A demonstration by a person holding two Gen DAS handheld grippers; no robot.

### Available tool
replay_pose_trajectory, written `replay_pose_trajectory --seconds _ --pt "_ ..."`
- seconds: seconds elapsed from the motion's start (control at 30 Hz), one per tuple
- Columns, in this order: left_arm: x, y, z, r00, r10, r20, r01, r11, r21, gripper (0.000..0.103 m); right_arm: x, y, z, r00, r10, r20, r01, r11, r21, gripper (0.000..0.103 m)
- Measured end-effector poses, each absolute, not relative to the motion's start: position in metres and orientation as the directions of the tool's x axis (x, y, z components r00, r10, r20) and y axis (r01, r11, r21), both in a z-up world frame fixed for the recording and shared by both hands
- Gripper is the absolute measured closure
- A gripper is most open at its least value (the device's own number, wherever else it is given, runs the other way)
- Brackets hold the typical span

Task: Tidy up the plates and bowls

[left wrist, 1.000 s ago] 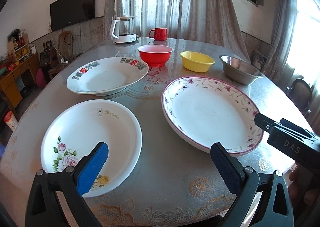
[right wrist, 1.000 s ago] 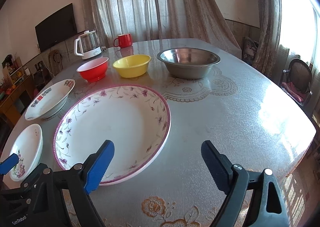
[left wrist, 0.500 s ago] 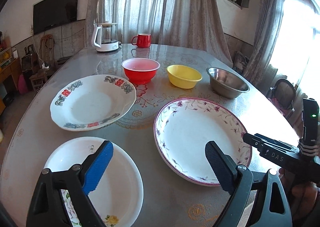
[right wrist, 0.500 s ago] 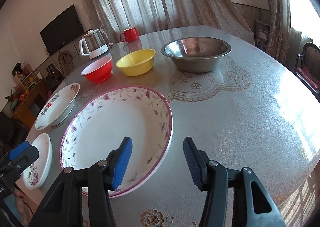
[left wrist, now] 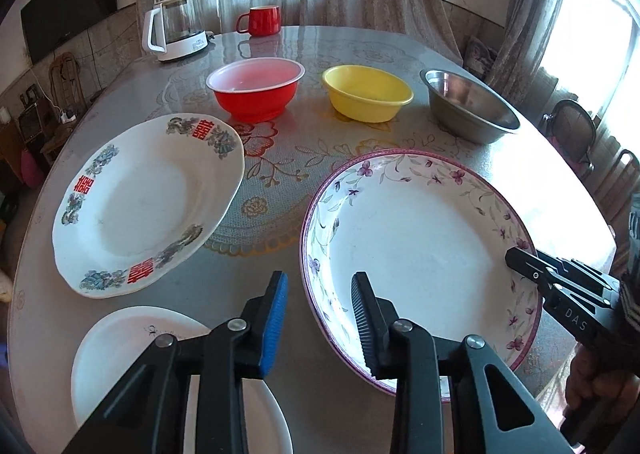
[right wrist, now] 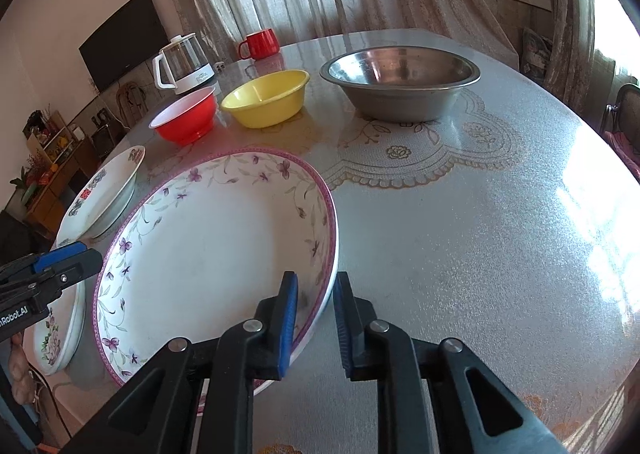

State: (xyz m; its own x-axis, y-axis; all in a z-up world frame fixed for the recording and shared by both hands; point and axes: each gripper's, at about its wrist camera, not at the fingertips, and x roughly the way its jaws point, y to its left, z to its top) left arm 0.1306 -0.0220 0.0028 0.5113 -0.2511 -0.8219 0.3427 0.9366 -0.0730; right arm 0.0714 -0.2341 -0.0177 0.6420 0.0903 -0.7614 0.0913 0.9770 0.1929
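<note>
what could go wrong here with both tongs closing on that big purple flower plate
The right tongs have just been closing astride only the thin rim of the purple-flowered plate, so it may slip or tilt when lifted. The left tongs, also closing, straddle the opposite rim; uneven lifting could tip it toward the small white plate.

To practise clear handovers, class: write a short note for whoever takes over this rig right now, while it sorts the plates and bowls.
Left gripper: jaws have just been closing, astride the left rim of the purple-flowered plate; a gap shows, so open.
Right gripper: jaws have just been closing, narrow around the same plate's right rim; contact unclear.
Things: red-character plate and rose plate lie apart on the table; red bowl, yellow bowl and steel bowl stand in a row behind.
Done: nothing stacked.
Left: probably finish the grip, lift, stack plates, nest bowls.
</note>
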Motion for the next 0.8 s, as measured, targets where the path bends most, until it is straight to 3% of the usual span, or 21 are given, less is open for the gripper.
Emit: replay_pose_trajectory --seconds 0.37,0.63,0.8 --pt "0.161 -0.035 -0.015 0.403 -0.241 -0.883 0.389 0.918 -0.073 0.075 0.075 -0.238 -0.020 0.636 0.135 -0.760 0.063 0.972 0.226 0.084" --pt "0.160 -0.041 -0.017 0.439 -0.195 -0.877 0.382 0.924 -0.014 0.080 0.074 -0.237 -0.020 0.647 0.130 -0.751 0.042 0.978 0.206 0.083" --pt "0.156 -0.041 -0.007 0.456 -0.225 -0.861 0.394 0.918 -0.031 0.081 0.074 -0.249 -0.021 0.641 0.195 -0.742 0.042 0.957 0.288 0.086"
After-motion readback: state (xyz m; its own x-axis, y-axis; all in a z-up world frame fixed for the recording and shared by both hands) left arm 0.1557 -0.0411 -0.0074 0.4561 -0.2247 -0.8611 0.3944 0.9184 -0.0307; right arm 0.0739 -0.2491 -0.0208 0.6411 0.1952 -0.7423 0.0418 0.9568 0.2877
